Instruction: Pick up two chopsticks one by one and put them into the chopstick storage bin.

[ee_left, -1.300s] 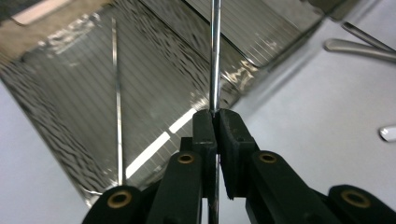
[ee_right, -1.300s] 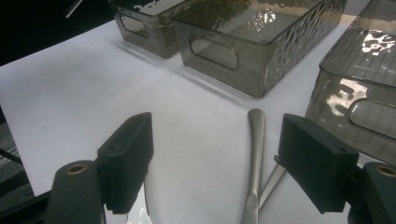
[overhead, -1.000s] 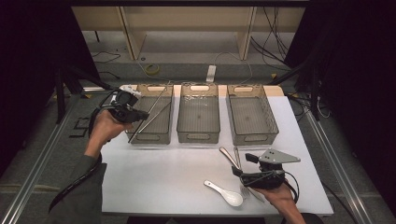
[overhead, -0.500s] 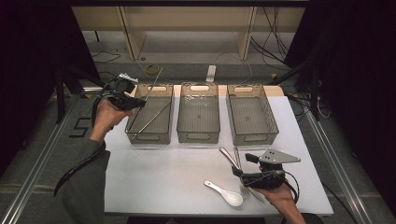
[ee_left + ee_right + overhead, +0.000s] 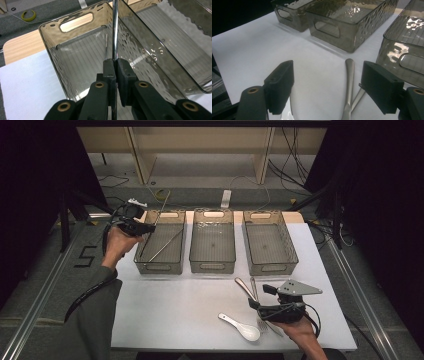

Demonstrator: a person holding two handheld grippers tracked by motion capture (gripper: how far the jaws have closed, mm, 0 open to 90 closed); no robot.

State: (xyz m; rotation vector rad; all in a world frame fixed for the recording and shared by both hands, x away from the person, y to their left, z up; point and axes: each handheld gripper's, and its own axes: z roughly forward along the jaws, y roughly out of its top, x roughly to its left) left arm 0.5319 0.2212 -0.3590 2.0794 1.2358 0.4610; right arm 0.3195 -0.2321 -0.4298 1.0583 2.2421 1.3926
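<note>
Chopstick (image 5: 115, 30) clenched in left claw (image 5: 142, 227) over smoky bin (image 5: 161, 266); right claw (image 5: 265, 296) released, white table (image 5: 165, 305).

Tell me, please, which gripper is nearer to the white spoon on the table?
Right. The right gripper rests on the table just right of the white spoon. The left gripper is far off at the left bin, holding a thin metal rod.
</note>
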